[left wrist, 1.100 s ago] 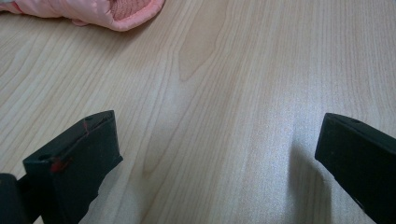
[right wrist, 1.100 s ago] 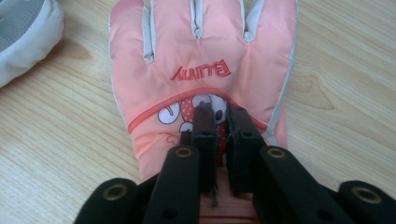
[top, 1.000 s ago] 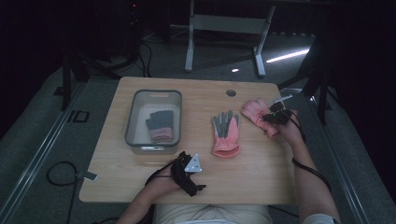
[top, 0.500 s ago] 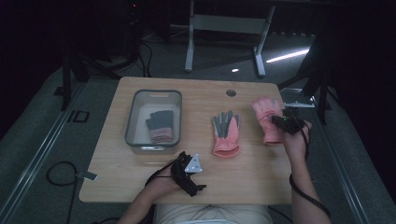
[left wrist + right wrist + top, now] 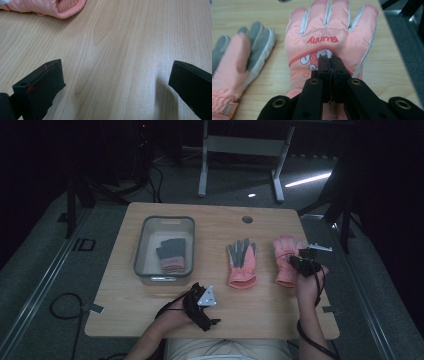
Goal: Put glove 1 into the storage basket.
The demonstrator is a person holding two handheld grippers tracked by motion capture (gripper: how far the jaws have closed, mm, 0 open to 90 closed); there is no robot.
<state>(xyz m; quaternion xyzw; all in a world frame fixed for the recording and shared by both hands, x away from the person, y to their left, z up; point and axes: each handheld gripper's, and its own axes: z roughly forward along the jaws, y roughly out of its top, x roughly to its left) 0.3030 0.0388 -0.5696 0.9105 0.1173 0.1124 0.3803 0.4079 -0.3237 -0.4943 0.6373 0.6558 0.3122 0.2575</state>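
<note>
A pink glove (image 5: pixel 286 259) printed "Bunny" (image 5: pixel 332 27) lies flat at the table's right side, fingers pointing away from me. My right gripper (image 5: pixel 296 263) is shut on a pinch of fabric on the glove's back (image 5: pixel 331 59), just above the cuff. A second pink glove (image 5: pixel 241 262) lies palm up, grey palm showing (image 5: pixel 239 62), to the left of the first. My left gripper (image 5: pixel 209 310) rests open near the table's front edge, over bare wood (image 5: pixel 117 70), with that second glove's cuff (image 5: pixel 67 6) beyond it.
A grey plastic bin (image 5: pixel 145 227) at the left of the wooden table (image 5: pixel 260 310) holds a folded dark grey and pink glove pair (image 5: pixel 172 255). A round cable hole (image 5: pixel 247 219) lies near the far edge. The right table edge is close to the held glove.
My right gripper has drawn the Bunny glove toward the right and nearer to me, turning it from tilted to straight. The left gripper has stayed put.
</note>
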